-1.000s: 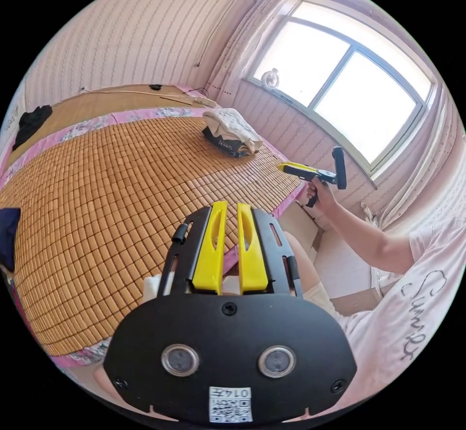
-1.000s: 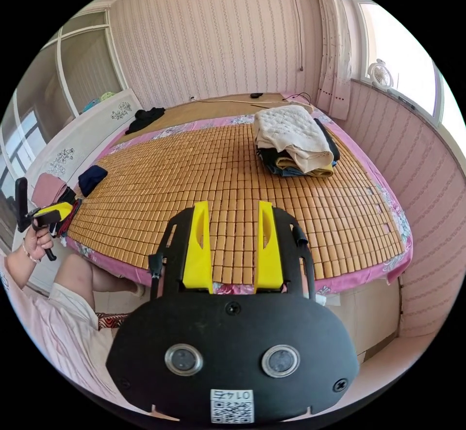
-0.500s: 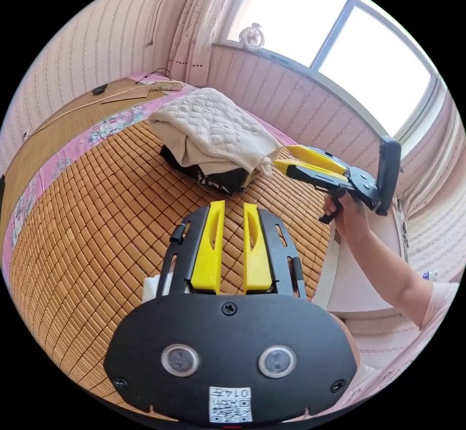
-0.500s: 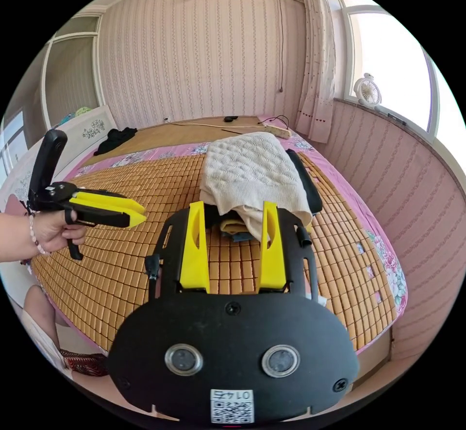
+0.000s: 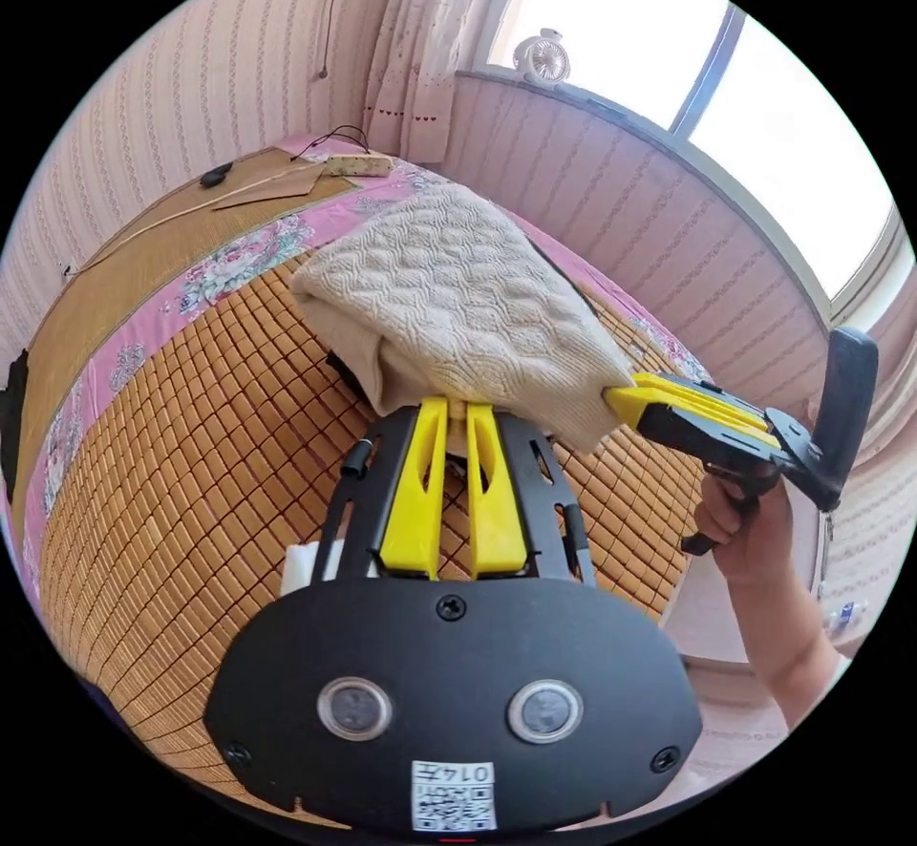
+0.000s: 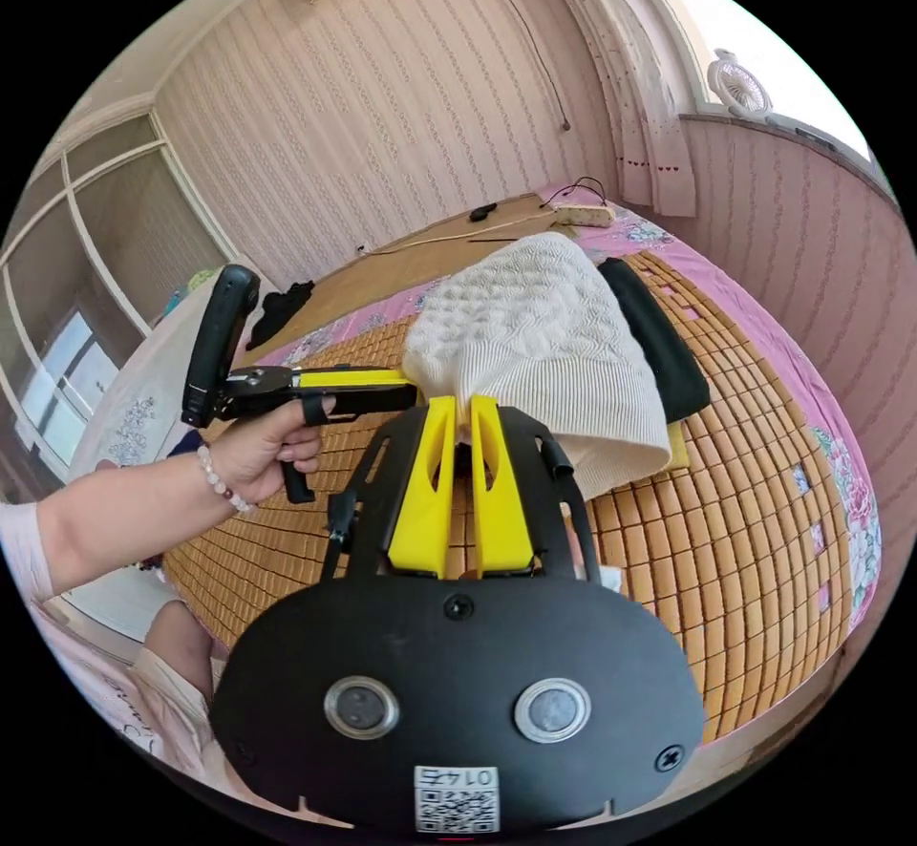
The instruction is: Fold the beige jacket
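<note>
While the left gripper (image 5: pixel 457 412) is pushed up to the near hem of the jacket (image 5: pixel 458 297), its yellow jaws are seen drawn nearly together, with their tips at the cloth's edge; whether fabric is actually pinched between them cannot be told. Just beside it along that same hem, the right gripper (image 6: pixel 460 407) is brought in the same way, jaws close together and tips tucked under the knit, and again a true pinch cannot be confirmed. Each tool is held by a hand (image 6: pixel 263 450) on a pistol grip, presumably so the garment can be lifted off by two points of its edge. The jacket, a cream cable-knit, is found lying bundled on top of a small pile (image 6: pixel 659 349) of dark clothes, on the bamboo mat (image 5: pixel 181 464) of the bed. Beyond the jacket, a power strip (image 5: pixel 358 163) is seen lying near the wall.
</note>
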{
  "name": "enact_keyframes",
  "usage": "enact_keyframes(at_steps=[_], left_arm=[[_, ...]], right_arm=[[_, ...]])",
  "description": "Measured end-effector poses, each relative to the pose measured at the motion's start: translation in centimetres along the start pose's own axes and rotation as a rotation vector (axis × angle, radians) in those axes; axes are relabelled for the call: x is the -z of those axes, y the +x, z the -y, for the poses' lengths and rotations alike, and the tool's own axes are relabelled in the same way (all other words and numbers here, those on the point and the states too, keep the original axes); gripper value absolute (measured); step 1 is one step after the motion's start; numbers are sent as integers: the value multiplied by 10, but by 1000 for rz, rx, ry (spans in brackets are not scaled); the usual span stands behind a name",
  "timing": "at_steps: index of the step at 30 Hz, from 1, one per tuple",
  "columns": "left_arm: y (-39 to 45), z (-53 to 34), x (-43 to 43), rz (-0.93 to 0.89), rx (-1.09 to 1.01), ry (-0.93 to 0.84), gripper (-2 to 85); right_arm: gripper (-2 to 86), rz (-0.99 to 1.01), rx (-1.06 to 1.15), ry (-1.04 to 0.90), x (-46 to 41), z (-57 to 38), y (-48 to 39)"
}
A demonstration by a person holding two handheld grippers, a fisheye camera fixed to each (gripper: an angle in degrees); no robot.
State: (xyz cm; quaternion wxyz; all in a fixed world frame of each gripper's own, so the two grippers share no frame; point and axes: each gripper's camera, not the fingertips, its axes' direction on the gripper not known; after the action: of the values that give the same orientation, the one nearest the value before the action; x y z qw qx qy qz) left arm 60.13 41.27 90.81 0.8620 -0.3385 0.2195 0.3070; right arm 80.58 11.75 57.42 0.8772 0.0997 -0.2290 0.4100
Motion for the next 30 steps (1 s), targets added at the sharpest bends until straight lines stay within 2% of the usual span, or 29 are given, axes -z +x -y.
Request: enact_keyframes(at_steps=[4,9,14,18,20,21,24,26,28,29,30], left_arm=[[-2,-19,65,19,40,84,22],[-21,-81,211,93,48,216,11],[-34,-137,346,283,7,234,1],[-32,-188,440,395,-80,306,-3],[-26,-208,464,352,-151,311,-5],[-22,-225,477,272,-209,358,-8],[-18,-266,479,196,-224,409,-9],[-27,-293,450,136,-200,355,-10],[-46,-324,402,100,-124,219,-10],[-61,-350,368,107,-59,114,-10],[-77,-379,340,101,10,16,-9]], right_arm=[[18,130,81,23,36,13,-37],[14,253,305,55,82,29,-145],[10,466,323,102,99,39,-224],[8,660,303,185,107,10,-266],[7,692,298,206,107,-18,-275],[8,681,299,212,106,-41,-278],[10,507,338,204,98,-109,-282],[13,411,287,130,80,-150,-275],[17,338,205,-45,44,-187,-260],[21,271,130,-247,11,-208,-246],[23,232,59,-370,-12,-229,-231]])
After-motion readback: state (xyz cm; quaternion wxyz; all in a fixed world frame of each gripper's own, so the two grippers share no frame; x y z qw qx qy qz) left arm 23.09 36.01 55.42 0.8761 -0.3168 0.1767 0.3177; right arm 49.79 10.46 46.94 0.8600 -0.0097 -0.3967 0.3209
